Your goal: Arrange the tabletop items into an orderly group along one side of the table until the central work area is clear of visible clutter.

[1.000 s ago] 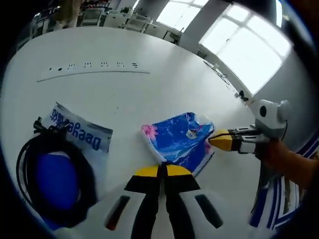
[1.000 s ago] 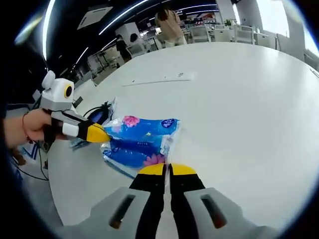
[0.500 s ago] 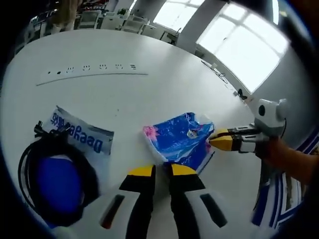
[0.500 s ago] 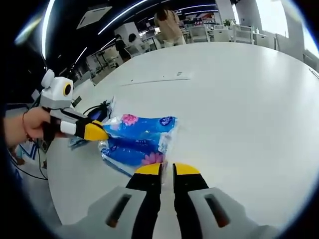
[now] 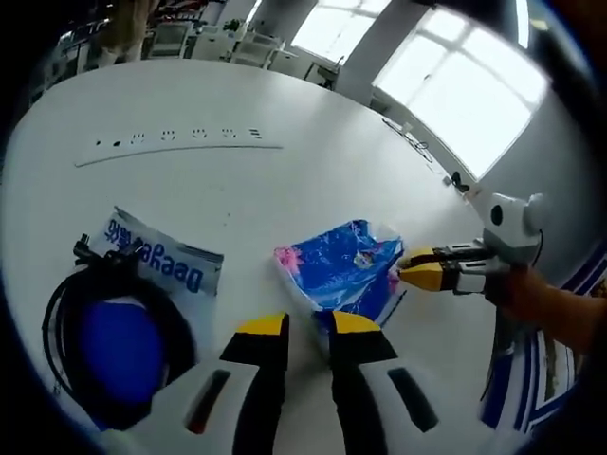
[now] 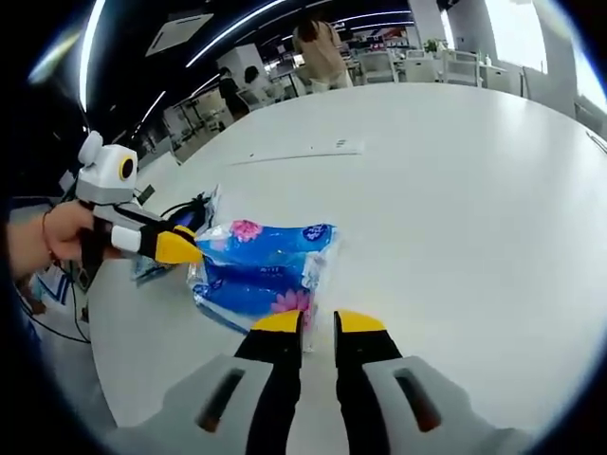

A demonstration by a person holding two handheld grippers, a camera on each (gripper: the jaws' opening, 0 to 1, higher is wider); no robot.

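A blue plastic tissue pack [image 5: 340, 273] with pink flowers lies on the white round table [image 5: 313, 123]. My left gripper [image 5: 309, 327] stands open, its yellow tips just short of the pack's near edge. My right gripper [image 5: 410, 268] comes in from the right, its tips at the pack's far side. In the right gripper view the same pack [image 6: 261, 270] lies just ahead of my open right gripper [image 6: 318, 324]. There the left gripper [image 6: 180, 249] touches the pack's left end, held by a hand [image 6: 52, 242].
A black coiled cable [image 5: 114, 332] around a blue round object lies at the left, on a white packet [image 5: 166, 261] with blue lettering. A socket strip [image 5: 180, 140] is set into the table farther off. Chairs, desks and a person [image 6: 318, 43] stand beyond the table.
Both grippers have gone from shut to open, letting go of the tissue pack's edges. The pack has stayed where it lay.
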